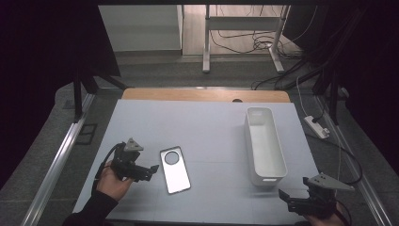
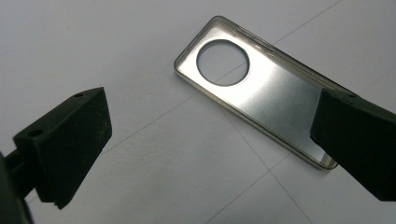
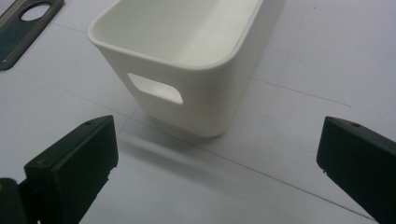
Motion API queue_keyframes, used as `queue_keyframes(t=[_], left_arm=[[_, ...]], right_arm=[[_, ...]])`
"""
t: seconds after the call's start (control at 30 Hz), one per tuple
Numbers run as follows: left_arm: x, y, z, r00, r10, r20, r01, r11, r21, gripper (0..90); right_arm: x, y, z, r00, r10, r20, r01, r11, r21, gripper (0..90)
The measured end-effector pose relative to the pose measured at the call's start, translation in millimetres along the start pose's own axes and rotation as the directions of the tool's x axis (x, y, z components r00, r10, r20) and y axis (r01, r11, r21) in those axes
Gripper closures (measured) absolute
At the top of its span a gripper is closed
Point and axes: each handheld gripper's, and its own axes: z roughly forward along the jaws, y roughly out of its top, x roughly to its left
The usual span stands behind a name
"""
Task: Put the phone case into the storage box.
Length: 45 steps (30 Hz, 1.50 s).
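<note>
Silvery phone case (image 2: pixel 261 93), white bin (image 3: pixel 187 60)

Left claw (image 1: pixel 151 168): matte black body with two blocky, wedge-shaped jaws, each bearing small round screw holes near its upper edge; faint pale scuffs mark the inner face of one jaw in the left gripper view. A grey three-cornered plate sits on top, and a black cable loops from the rear. The left hand (image 1: pixel 113 181) emerges from a dark long sleeve. Right claw (image 1: pixel 284 195): same black build, with a larger grey three-cornered plate carrying small dark dots, and a black cable trailing behind. Its jaws likewise show screw holes.
</note>
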Motion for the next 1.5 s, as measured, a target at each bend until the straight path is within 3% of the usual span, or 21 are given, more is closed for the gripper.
queue_keyframes(t=[0.87, 1.03, 1.33, 1.5], left_arm=[[-12.7, 33.7, 28.2, 0.9980, 0.045, 0.043, -0.047, 0.9978, 0.047, 1.9], [-16.6, 36.6, 30.9, 0.9948, 0.050, 0.088, -0.056, 0.9962, 0.067, 25.7], [-23.3, 35.3, 35.8, 0.9918, 0.053, 0.116, -0.063, 0.9946, 0.082, 72.8], [-27.3, 30.1, 39.7, 0.9911, 0.069, 0.113, -0.079, 0.9935, 0.082, 89.2]], right_arm=[[-0.1, 0.0, 0.3, 1.0000, -0.002, -0.009, 0.002, 1.000, -0.001, 0.0], [-0.1, 0.0, 0.2, 1.0000, -0.001, -0.010, 0.001, 1.000, -0.001, 0.0], [-0.1, 0.0, 0.2, 1.0000, -0.003, -0.004, 0.002, 1.000, -0.002, 0.0], [0.4, 0.1, 0.2, 0.9999, -0.009, -0.006, 0.009, 1.000, 0.002, 0.0]])
